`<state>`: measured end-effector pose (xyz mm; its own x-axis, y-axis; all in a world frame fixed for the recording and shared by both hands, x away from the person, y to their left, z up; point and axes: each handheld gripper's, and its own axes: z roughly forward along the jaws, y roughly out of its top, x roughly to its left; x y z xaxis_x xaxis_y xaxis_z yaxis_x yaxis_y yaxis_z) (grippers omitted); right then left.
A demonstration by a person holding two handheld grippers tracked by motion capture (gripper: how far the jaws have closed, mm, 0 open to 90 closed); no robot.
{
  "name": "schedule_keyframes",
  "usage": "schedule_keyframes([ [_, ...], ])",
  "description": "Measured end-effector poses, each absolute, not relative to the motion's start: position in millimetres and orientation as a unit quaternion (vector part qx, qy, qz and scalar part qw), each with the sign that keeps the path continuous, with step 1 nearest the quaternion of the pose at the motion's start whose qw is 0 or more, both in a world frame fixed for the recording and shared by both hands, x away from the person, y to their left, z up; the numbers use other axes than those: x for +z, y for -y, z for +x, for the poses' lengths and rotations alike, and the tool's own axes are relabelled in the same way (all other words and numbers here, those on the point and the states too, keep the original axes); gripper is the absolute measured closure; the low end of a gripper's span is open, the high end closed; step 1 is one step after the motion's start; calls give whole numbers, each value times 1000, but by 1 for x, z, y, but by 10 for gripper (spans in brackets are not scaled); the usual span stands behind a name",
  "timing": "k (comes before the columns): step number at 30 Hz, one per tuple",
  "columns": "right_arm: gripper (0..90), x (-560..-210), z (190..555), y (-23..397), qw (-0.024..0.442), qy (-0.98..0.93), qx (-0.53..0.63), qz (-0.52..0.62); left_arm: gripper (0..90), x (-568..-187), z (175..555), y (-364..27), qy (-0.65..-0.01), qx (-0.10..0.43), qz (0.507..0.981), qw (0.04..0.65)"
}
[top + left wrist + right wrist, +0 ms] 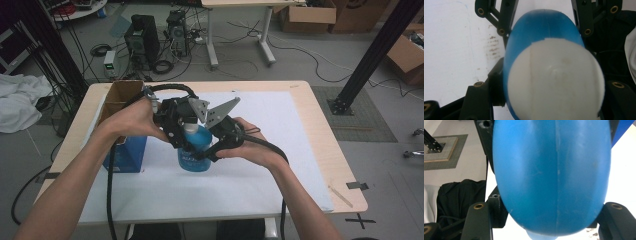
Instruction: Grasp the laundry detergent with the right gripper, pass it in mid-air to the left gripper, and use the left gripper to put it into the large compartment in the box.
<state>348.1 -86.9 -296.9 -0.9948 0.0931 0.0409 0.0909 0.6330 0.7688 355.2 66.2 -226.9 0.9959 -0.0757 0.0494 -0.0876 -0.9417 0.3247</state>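
Item: blue bottle [195,150] with white cap [554,80], held just over the white-covered surface [280,165], beside an open blue carton [122,125]. Left gripper [181,131]: fingers clamped at the cap end; right gripper [216,146]: fingers straddle the body, grip uncertain. Progress, as judged: bottle out of carton, cap still on; opening or setting down remains.

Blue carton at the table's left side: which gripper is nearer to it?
Left. The left gripper is just right of the blue carton, at the blue bottle; the right gripper is beyond the bottle.

1 blue bottle [194,150], 2 grippers [181,131] [220,139], 1 cardboard box [121,95], 1 table [310,150].
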Motion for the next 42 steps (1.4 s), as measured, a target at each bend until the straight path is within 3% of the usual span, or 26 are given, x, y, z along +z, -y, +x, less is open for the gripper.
schedule_keyframes([
  [19, 302, -302, 350, 97, 3, -912, 401, 81, 383, -221, 355, -72, 32, 19, 983, 181],
  [25, 166, -300, 351, 106, 8, -915, 389, 109, 383, -219, 356, -76, 21, 24, 982, 185],
  [33, 155, -293, 354, 121, 4, -923, 359, 138, 383, -217, 359, -80, 0, 30, 983, 182],
  [42, 159, -286, 357, 139, 37, -933, 300, 197, 383, -214, 367, -84, -38, 27, 982, 183],
])
